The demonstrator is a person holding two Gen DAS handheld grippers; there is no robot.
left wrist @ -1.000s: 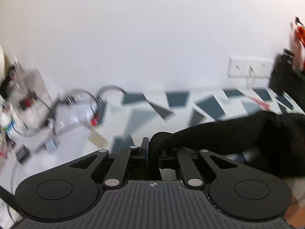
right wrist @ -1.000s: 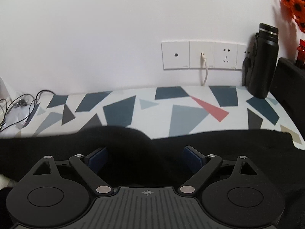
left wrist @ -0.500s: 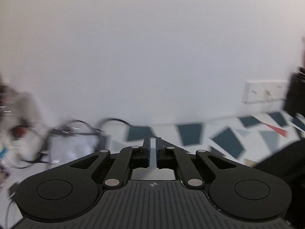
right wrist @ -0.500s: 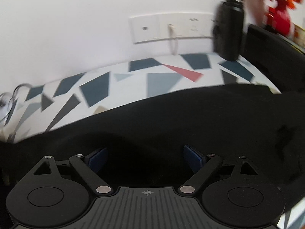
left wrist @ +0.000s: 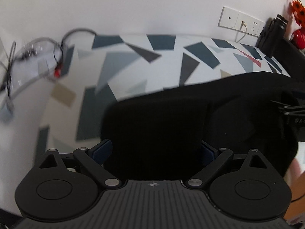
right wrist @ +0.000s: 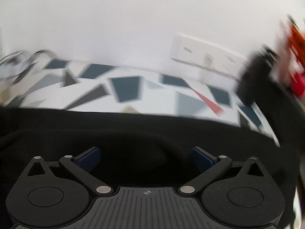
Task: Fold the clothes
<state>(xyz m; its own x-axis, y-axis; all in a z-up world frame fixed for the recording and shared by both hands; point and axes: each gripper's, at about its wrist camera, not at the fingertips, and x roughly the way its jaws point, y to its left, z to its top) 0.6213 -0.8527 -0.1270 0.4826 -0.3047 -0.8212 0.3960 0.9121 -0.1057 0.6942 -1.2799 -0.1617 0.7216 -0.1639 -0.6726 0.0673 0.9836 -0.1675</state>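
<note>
Left gripper (left wrist: 154,150) spread wide, nothing pinched; blue pads (left wrist: 101,150) sit either side of the black garment (left wrist: 171,118), low over its near-left part. Right gripper (right wrist: 145,157) also spread, empty, over the same cloth, with a raised fold ridge (right wrist: 152,141) between its pads. The garment lies flat across the near part of the surface (left wrist: 133,63), which has a geometric print. Judged step: between folds, both grippers lining up on the cloth for a fresh pinch. Next move calls for closing on an edge or corner, not on mid-cloth layers. Black on black, so edges are hard to read, and the right view is blurred.

Beyond the garment: wall sockets (left wrist: 240,20) with a plugged white cable, a black bottle (left wrist: 272,36), and orange flowers (left wrist: 299,11) far right. Tangled cables (left wrist: 38,53) far left. Nothing lies on the cloth itself.
</note>
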